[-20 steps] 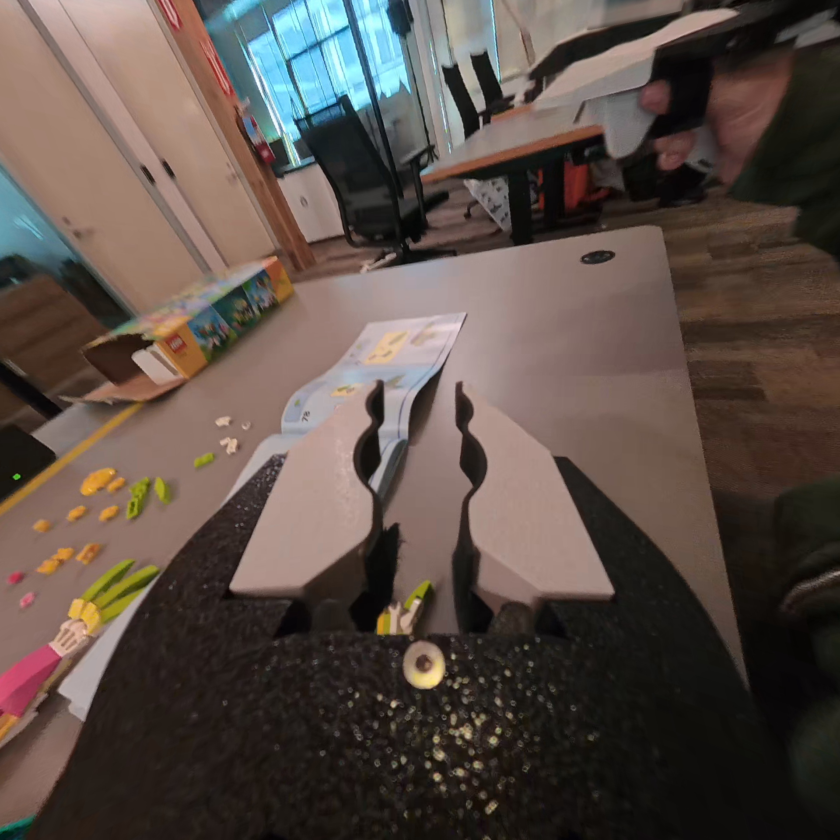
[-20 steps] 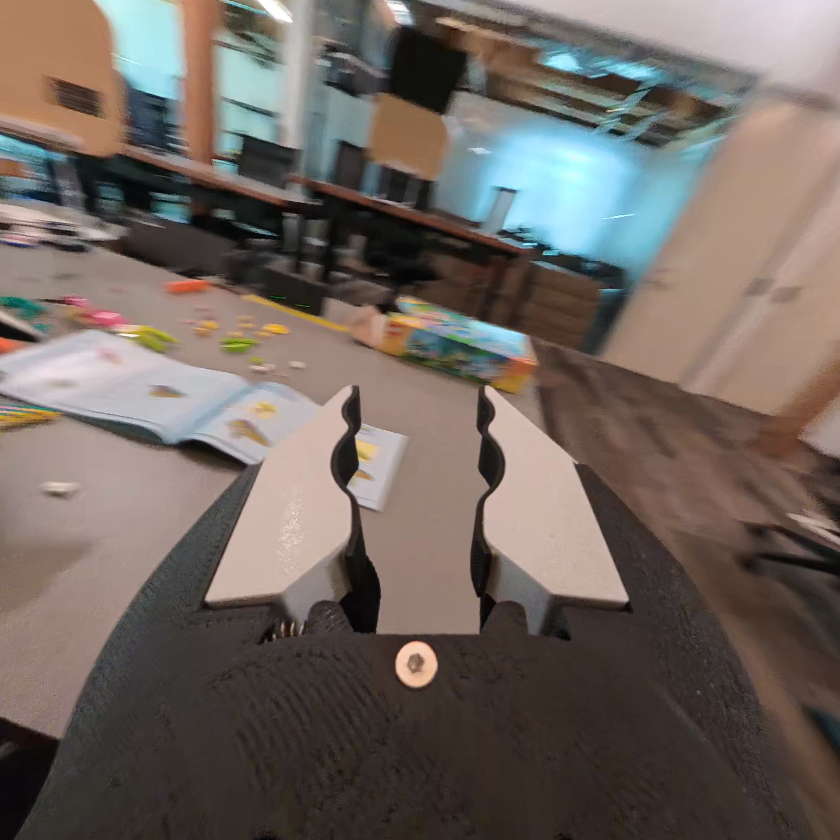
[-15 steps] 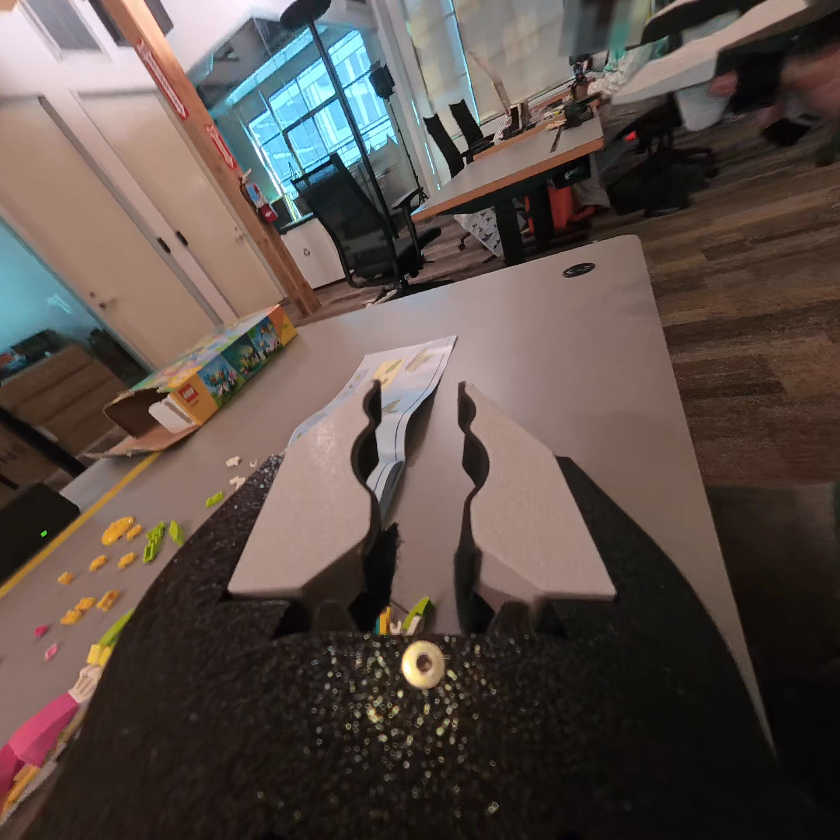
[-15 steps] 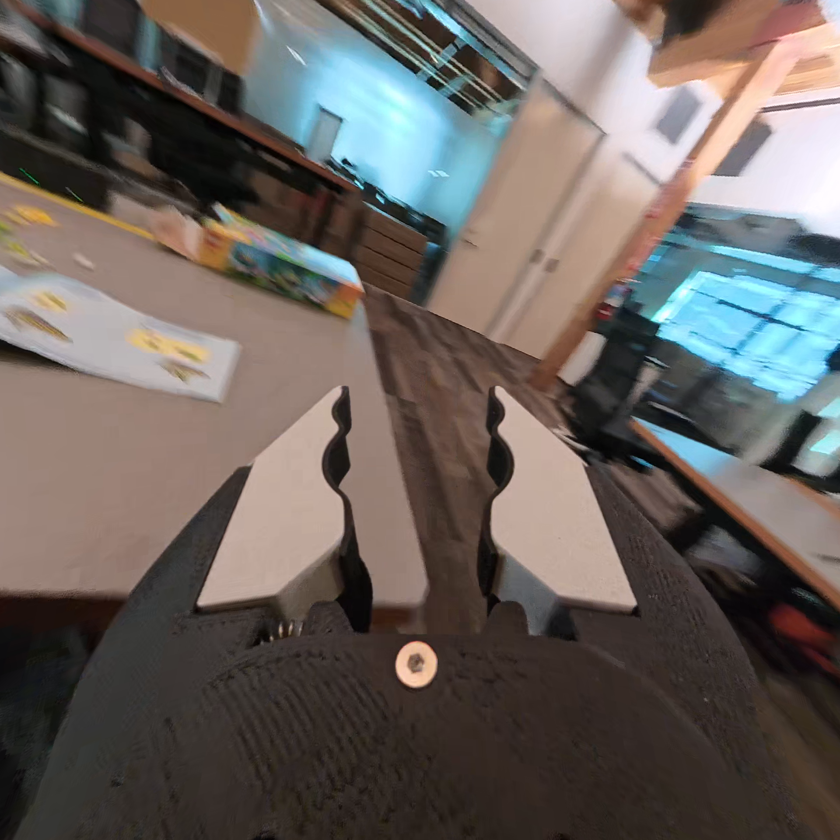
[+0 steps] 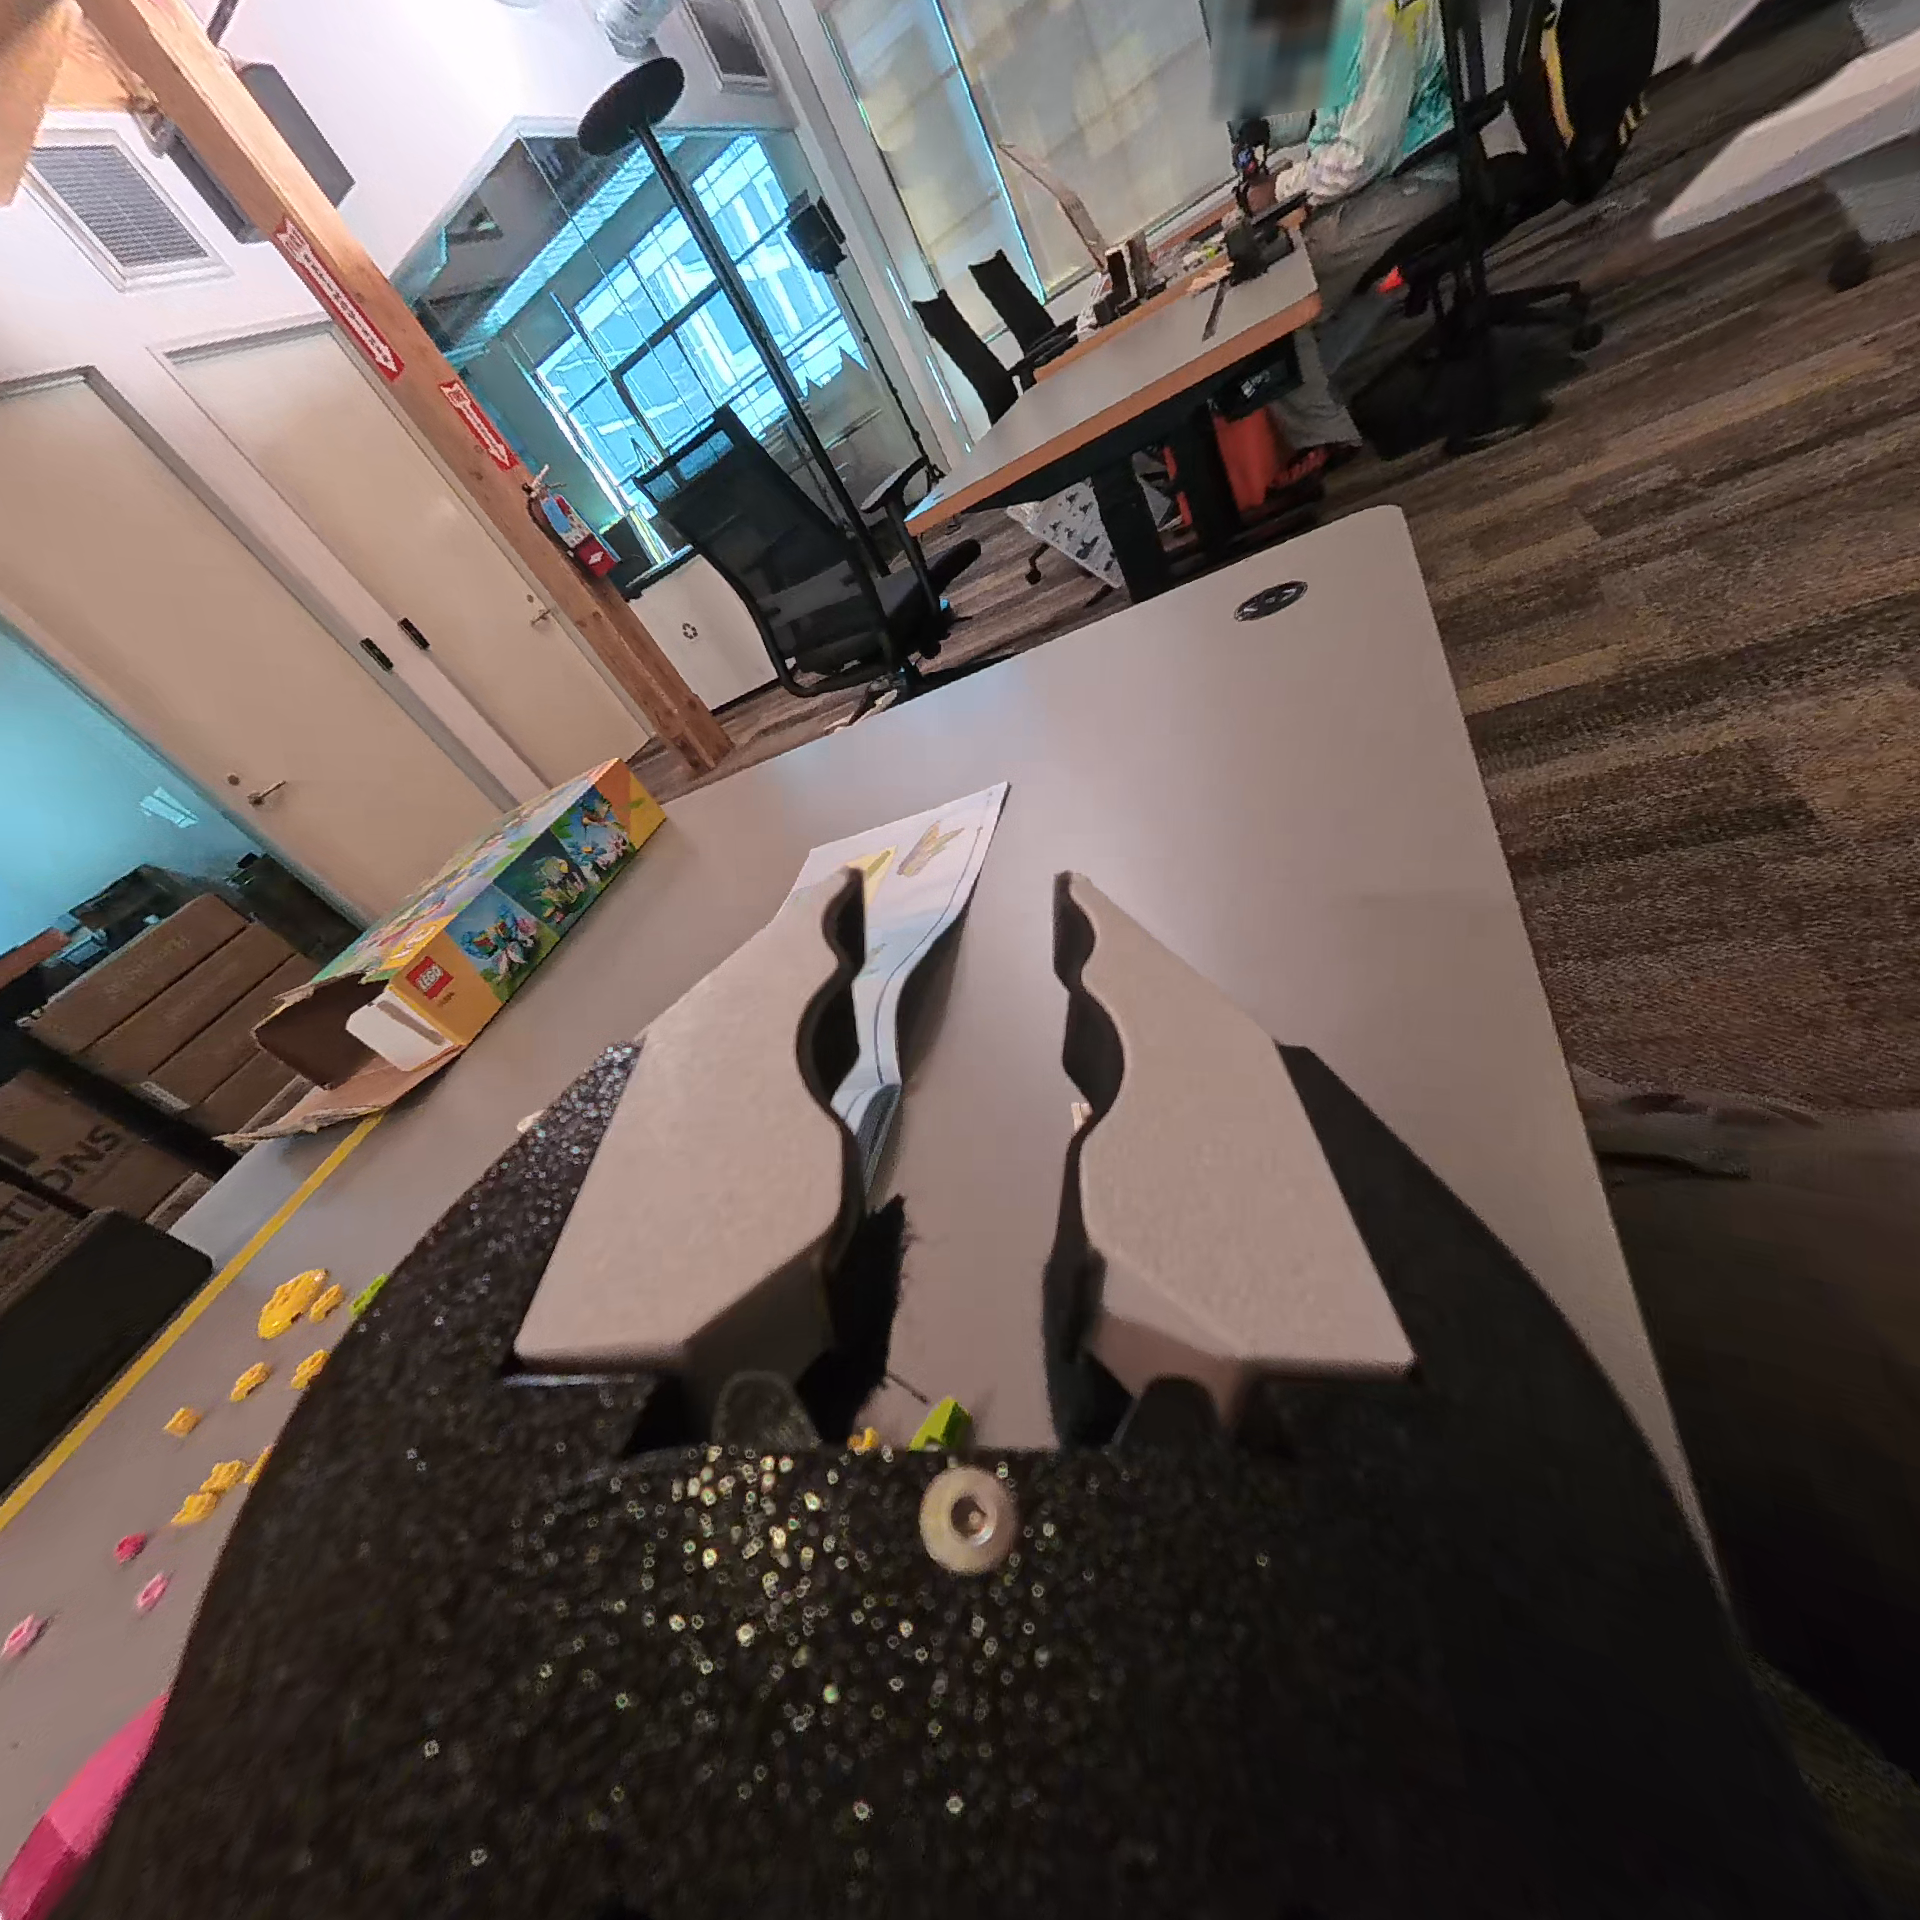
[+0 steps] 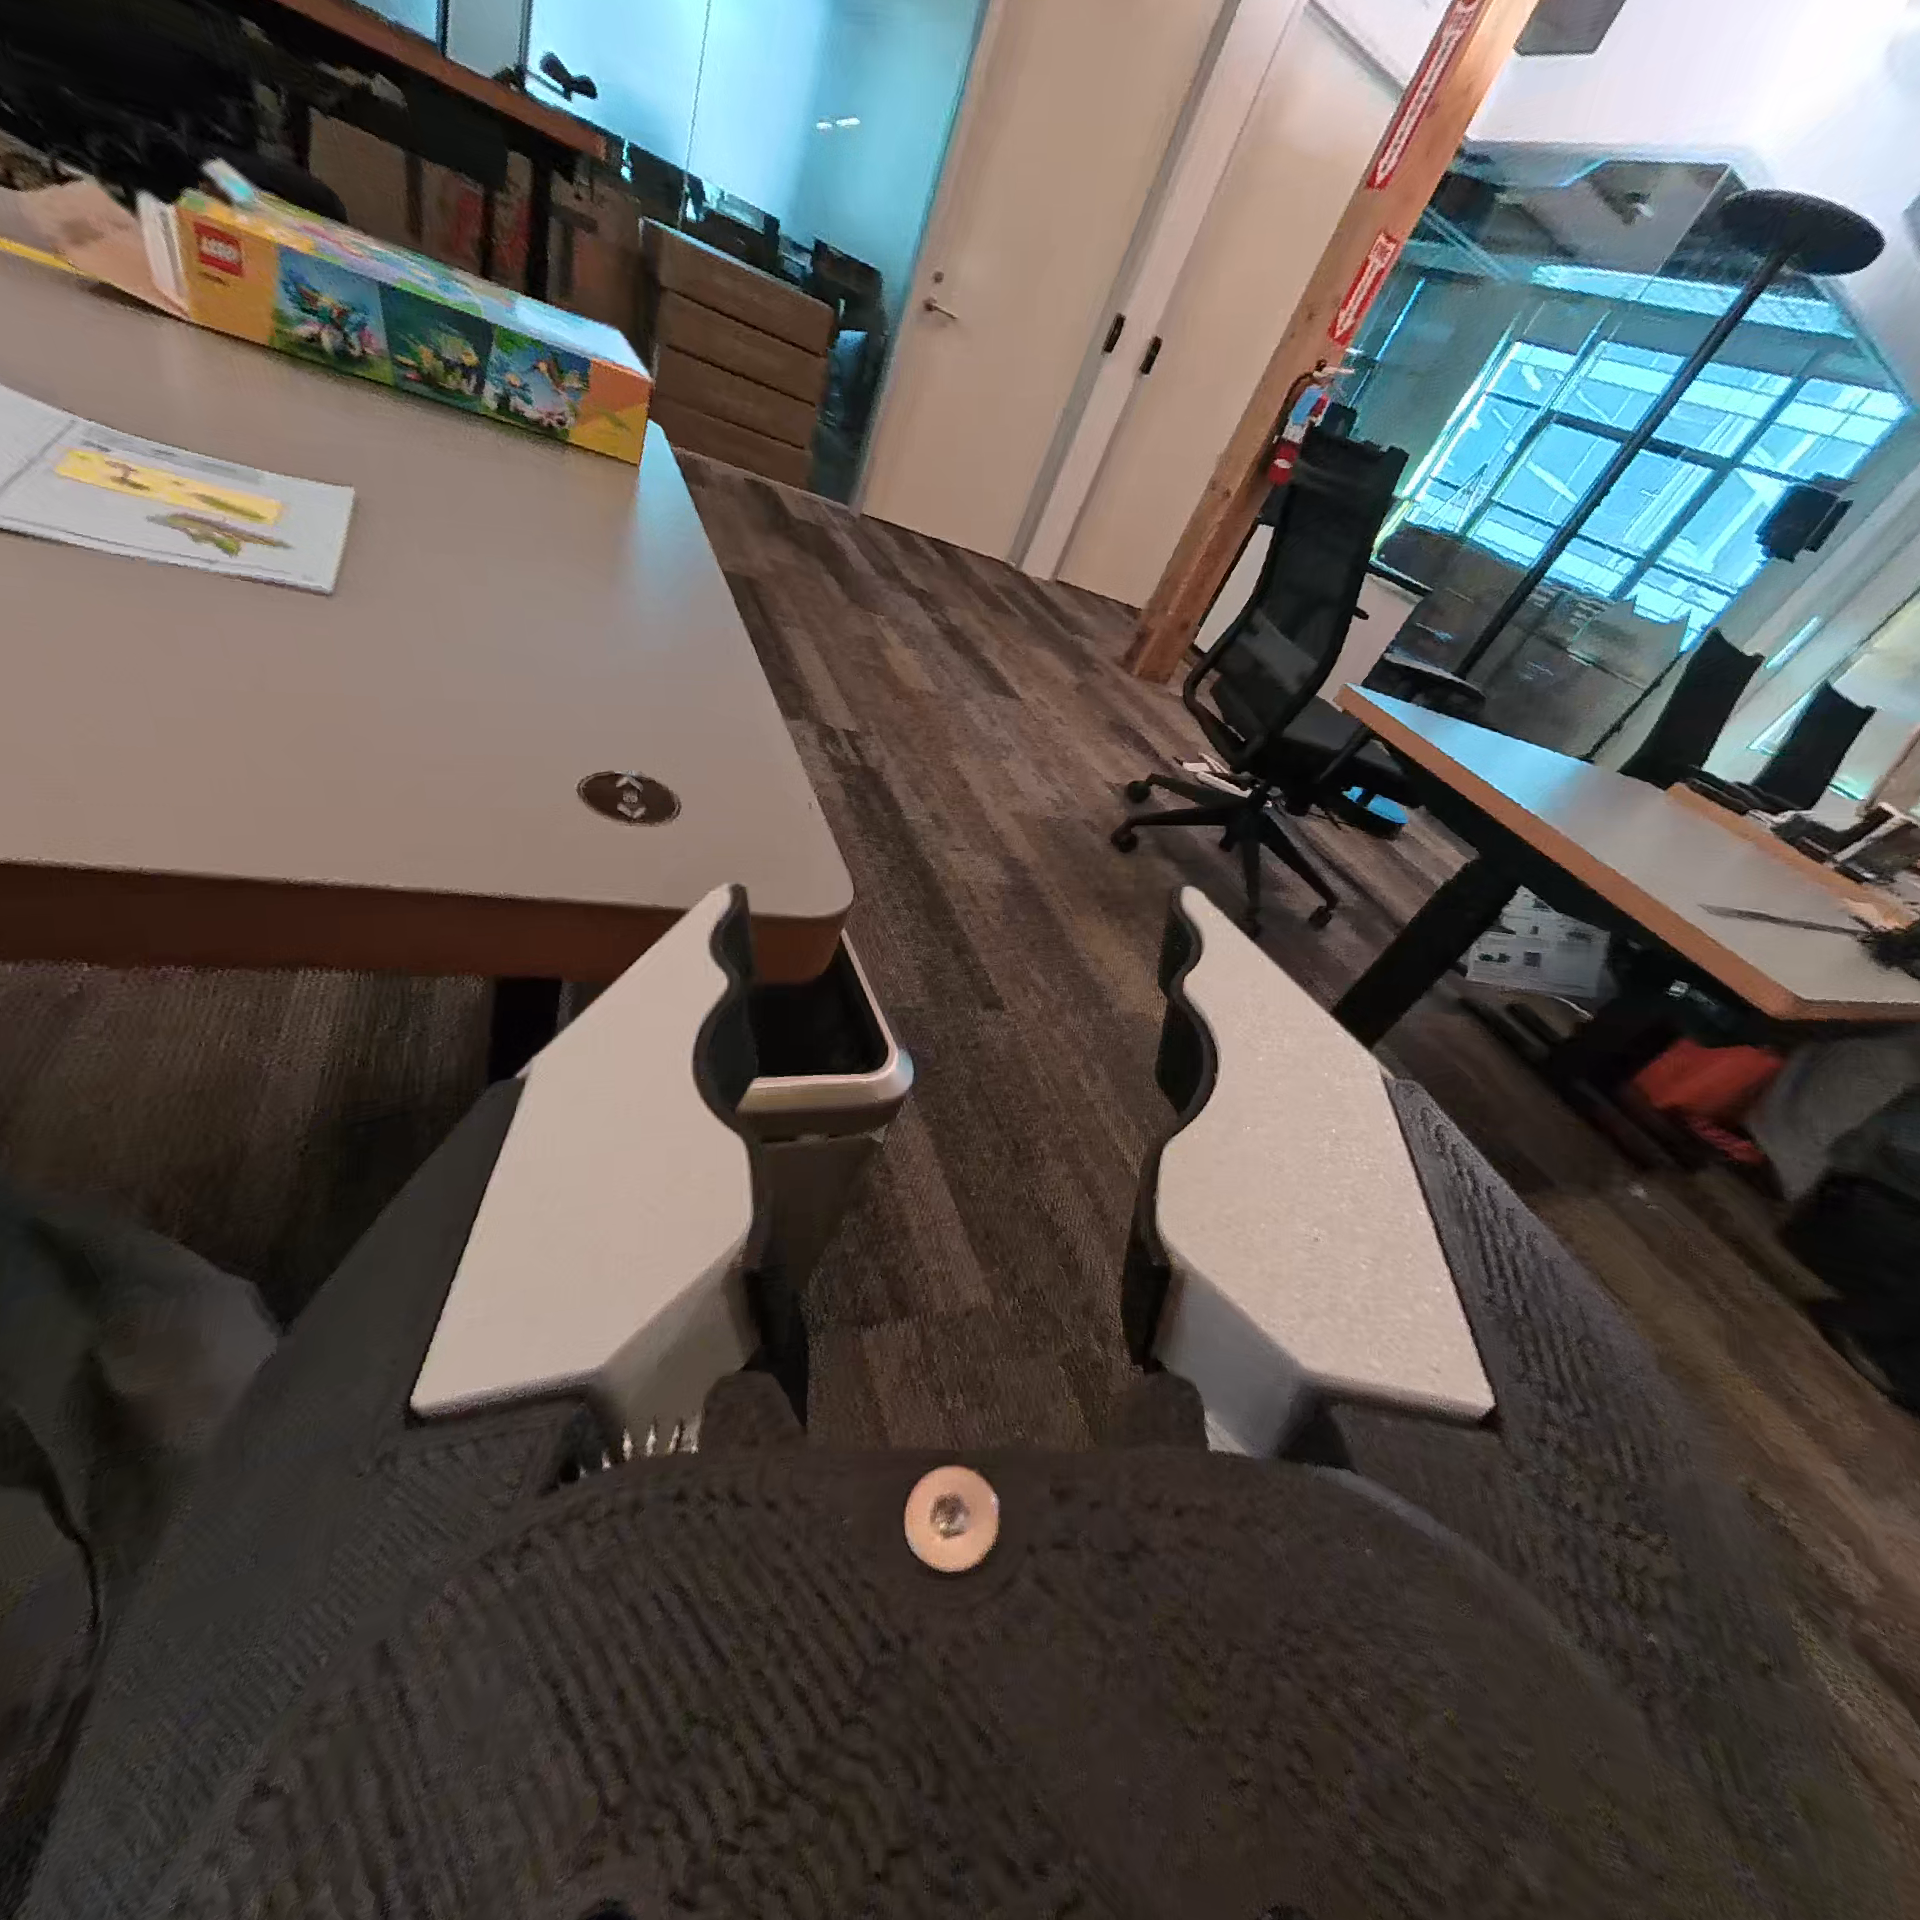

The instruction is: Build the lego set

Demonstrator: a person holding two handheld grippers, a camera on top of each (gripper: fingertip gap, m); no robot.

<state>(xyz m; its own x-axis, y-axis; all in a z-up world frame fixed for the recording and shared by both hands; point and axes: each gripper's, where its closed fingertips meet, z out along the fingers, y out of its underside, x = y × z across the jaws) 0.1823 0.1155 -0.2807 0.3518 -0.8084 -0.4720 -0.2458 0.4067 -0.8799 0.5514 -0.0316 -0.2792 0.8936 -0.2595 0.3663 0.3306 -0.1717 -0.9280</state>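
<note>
My left gripper (image 5: pixel 958 883) is open and empty, held above the grey table (image 5: pixel 1195 790) and pointing along it. Under its fingers lies the open instruction booklet (image 5: pixel 914 862). Loose yellow pieces (image 5: pixel 296 1299), pink pieces (image 5: pixel 140 1569) and a lime piece (image 5: pixel 940 1421) lie on the table at the left and below the gripper. A pink part (image 5: pixel 62 1829) shows at the bottom left. My right gripper (image 6: pixel 961 914) is open and empty, off the table's corner (image 6: pixel 821 914) and over the carpet. The booklet (image 6: pixel 177 499) and the set's box (image 6: pixel 416 332) lie on the table at the left.
The opened set box (image 5: pixel 488 935) lies at the table's far left edge. A bin (image 6: pixel 821 1070) stands under the table corner. An office chair (image 6: pixel 1278 707) and another desk (image 6: pixel 1621 842) stand to the right. A person sits at a far desk (image 5: pixel 1340 156). The left gripper's tips are roughly 40 cm from the right gripper's. It is some 11 cm from my left tips to the lime piece (image 5: pixel 940 1421).
My right gripper has swung right, away from the table and off its corner, now over the carpet. My left gripper has tilted up slightly; both stay open.
</note>
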